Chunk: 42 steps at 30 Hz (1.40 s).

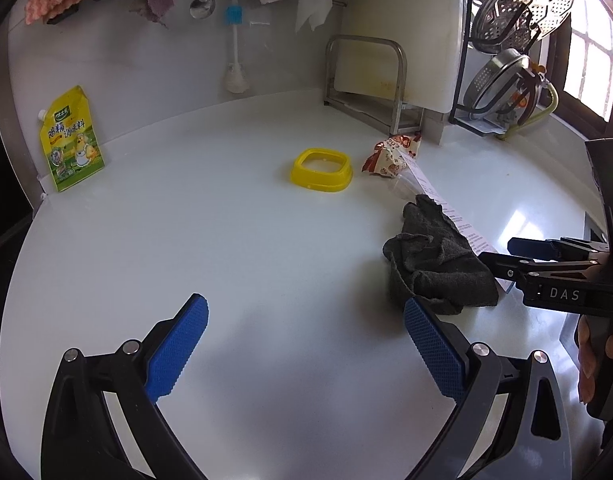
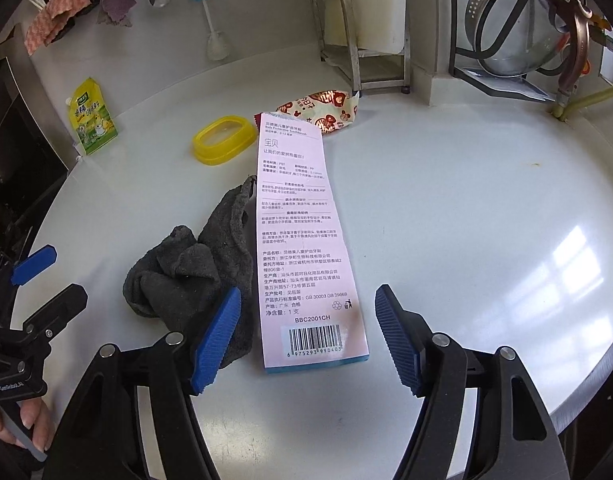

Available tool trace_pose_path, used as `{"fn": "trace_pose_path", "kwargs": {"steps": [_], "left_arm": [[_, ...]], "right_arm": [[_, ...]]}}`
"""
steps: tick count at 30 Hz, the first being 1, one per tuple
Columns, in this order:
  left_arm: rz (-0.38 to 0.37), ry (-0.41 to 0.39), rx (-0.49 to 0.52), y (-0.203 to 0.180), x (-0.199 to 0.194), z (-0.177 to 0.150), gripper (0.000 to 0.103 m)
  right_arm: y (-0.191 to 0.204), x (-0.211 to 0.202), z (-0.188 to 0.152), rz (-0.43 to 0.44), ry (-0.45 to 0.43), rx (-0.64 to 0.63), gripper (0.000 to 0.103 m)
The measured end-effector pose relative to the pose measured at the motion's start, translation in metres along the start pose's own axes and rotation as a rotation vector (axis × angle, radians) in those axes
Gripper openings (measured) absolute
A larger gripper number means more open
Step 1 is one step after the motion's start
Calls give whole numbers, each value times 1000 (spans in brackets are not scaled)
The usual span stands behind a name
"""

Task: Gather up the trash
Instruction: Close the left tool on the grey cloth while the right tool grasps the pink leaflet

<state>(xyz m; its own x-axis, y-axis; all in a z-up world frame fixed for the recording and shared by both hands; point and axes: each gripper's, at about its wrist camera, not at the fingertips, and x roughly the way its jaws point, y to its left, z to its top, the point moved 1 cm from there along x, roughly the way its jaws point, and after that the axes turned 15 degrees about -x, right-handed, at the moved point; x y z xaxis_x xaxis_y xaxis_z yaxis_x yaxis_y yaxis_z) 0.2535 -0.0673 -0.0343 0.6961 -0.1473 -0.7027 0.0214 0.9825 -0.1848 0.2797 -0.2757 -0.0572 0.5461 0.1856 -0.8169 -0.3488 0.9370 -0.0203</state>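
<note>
Lying straight ahead of the right gripper (image 2: 306, 340) is the pink toothbrush package (image 2: 302, 240), with its barcode end sitting between the wide-open blue jaws and nothing pinched yet. Its long side is running away from the gripper, toward the snack wrapper (image 2: 322, 114) at its far end. A grey rag (image 2: 198, 276) is touching the package on the gripper's left. The left gripper (image 1: 306, 344) is also hanging open and empty, farther off, so the right one is looking like the closer picker.
</note>
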Motion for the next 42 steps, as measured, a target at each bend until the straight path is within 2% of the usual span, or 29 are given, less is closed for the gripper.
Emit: {"fn": "trace_pose_path", "kwargs": {"steps": [15,21,24,25,32,42], "left_arm": [[10,-4,1,-4,3,4,97],[15,-7,-8,-8,5,8,97],[11,-9,-10,-11,6,11,97],[11,-13,-11,-12,6,12,97],[-1,-13,-19,-21,14,18,97],[-17,17,-8,-47,30,19,97]], "right_arm": [[-3,27,28,-8,11,3,67],[11,37,34,-88,16,-38,67],[18,36,33,-95,3,-67,50],[19,36,33,-98,5,-64,50],[7,24,21,-85,-54,43,49],[-18,0,4,-131,-101,123,49]]}}
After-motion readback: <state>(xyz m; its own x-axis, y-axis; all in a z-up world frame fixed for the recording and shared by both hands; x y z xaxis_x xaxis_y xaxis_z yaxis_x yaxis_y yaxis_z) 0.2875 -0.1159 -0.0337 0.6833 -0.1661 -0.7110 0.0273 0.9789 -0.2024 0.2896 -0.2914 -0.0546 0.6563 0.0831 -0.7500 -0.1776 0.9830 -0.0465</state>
